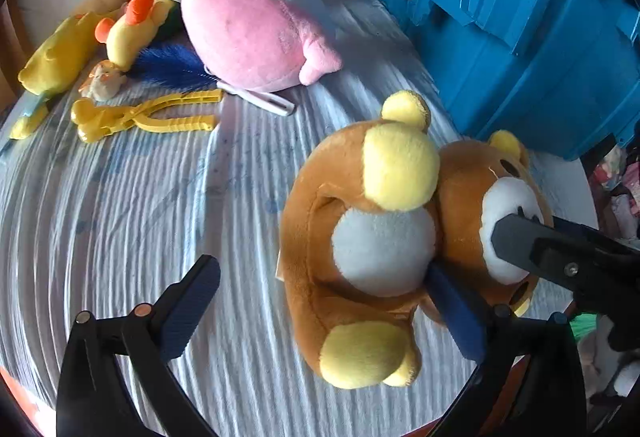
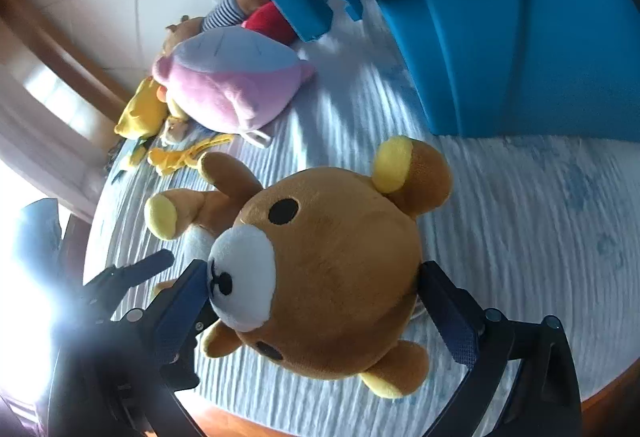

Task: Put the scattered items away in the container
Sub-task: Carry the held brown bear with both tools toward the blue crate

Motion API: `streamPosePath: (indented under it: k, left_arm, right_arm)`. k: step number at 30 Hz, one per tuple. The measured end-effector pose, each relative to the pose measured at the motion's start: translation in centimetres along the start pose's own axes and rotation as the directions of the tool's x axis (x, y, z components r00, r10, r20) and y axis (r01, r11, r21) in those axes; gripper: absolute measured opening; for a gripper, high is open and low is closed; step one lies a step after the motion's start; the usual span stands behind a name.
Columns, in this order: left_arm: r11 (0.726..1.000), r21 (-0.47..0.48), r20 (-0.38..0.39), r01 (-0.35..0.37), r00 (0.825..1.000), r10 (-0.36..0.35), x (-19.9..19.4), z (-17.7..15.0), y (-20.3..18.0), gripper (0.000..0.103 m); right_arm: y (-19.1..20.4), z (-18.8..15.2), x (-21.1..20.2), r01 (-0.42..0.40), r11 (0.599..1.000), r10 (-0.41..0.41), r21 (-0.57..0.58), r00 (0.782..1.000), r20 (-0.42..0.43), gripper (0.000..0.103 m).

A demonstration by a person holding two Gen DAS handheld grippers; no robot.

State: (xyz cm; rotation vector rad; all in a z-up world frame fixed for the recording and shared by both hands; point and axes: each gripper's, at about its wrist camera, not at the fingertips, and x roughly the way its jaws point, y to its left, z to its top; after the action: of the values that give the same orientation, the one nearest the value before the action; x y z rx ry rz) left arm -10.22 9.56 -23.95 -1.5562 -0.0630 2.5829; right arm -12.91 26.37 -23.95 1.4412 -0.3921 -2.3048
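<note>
The left claw (image 1: 320, 301) stands wide, its right finger against the bear (image 1: 360, 237), its left finger clear of it over the striped surface (image 1: 160, 197). The right claw (image 2: 320, 313) is also wide around the bear's head; whether its fingers press I cannot tell. The bear lies low and centre in both views, near the blue bin (image 1: 520, 17) at upper right. More toys crowd the upper left, a pink plush (image 1: 248, 29) among them

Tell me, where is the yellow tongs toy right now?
In the left wrist view the yellow tongs lie at the left on the striped cloth, just below the blue feather and left of the pink plush.
</note>
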Motion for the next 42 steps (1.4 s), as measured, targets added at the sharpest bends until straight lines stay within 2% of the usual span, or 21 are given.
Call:
streamPosePath:
  k: [4, 6, 9, 13, 16, 17, 18, 19, 21, 24, 32, 42]
  left_arm:
    - [1.000, 0.019, -0.008, 0.003, 1.000, -0.003, 0.2, 0.3, -0.2, 0.103]
    - [1.000, -0.005, -0.014, 0.024, 1.000, -0.024, 0.3, 0.4, 0.1, 0.103]
    - [0.998, -0.038, -0.020, 0.056, 0.998, -0.057, 0.7, 0.4, 0.7, 0.103]
    - [0.997, -0.050, -0.025, 0.066, 0.997, -0.068, 1.2, 0.4, 0.9, 0.103]
    - [0.997, -0.036, -0.013, 0.066, 0.998, -0.067, 1.4, 0.5, 0.7, 0.102]
    - [0.997, -0.029, -0.007, 0.075, 0.997, -0.075, 1.4, 0.5, 0.6, 0.097]
    - [0.995, -0.023, -0.003, 0.101, 0.995, -0.101, 1.1, 0.4, 0.5, 0.080]
    - [0.991, -0.018, 0.001, 0.132, 0.991, -0.132, 0.8, 0.3, 0.2, 0.069]
    - [0.994, 0.018, 0.013, 0.112, 0.994, -0.112, 0.1, 0.1, -0.4, 0.067]
    - [0.991, 0.014, 0.007, 0.134, 0.991, -0.134, -0.6, -0.1, -0.4, 0.065]
    - [0.987, 0.081, 0.096, 0.137, 0.985, -0.144, -6.1, 0.8, -1.8, 0.064]
    - [0.974, 0.182, 0.238, 0.134, 0.955, -0.176, -14.7, 2.2, -3.4, 0.064]
  right_arm:
    - [0.8, 0.2, 1.2, 0.075, 0.996, -0.077, -0.045, 0.996, -0.036, 0.103]
    - [0.5, 0.4, 1.6, 0.081, 0.996, -0.083, -0.038, 0.996, -0.046, 0.103]
    - [-0.6, 0.7, 2.1, 0.034, 0.999, -0.033, 0.008, 0.998, -0.057, 0.103]
    - [-2.0, 0.5, 3.2, -0.048, 0.997, 0.052, 0.064, 0.996, -0.069, 0.103]
    - [-2.4, 0.5, 3.8, -0.076, 0.993, 0.082, 0.091, 0.994, -0.070, 0.103]
    - [-2.3, 0.5, 4.0, -0.071, 0.994, 0.078, 0.088, 0.994, -0.076, 0.103]
    - [-2.2, 0.6, 4.0, -0.064, 0.995, 0.071, 0.083, 0.994, -0.080, 0.103]
    - [-1.9, 0.6, 3.9, -0.052, 0.996, 0.057, 0.070, 0.995, -0.077, 0.103]
    - [-1.4, 0.4, 3.5, -0.042, 0.998, 0.045, 0.047, 0.997, -0.070, 0.100]
    - [-1.1, 0.0, 2.7, -0.034, 0.999, 0.036, 0.036, 0.997, -0.063, 0.098]
    - [0.7, 0.2, -2.6, -0.056, 0.998, 0.056, -0.002, 0.998, 0.022, 0.097]
    - [4.3, 0.8, -11.3, -0.049, 0.996, 0.061, -0.067, 0.982, 0.178, 0.097]
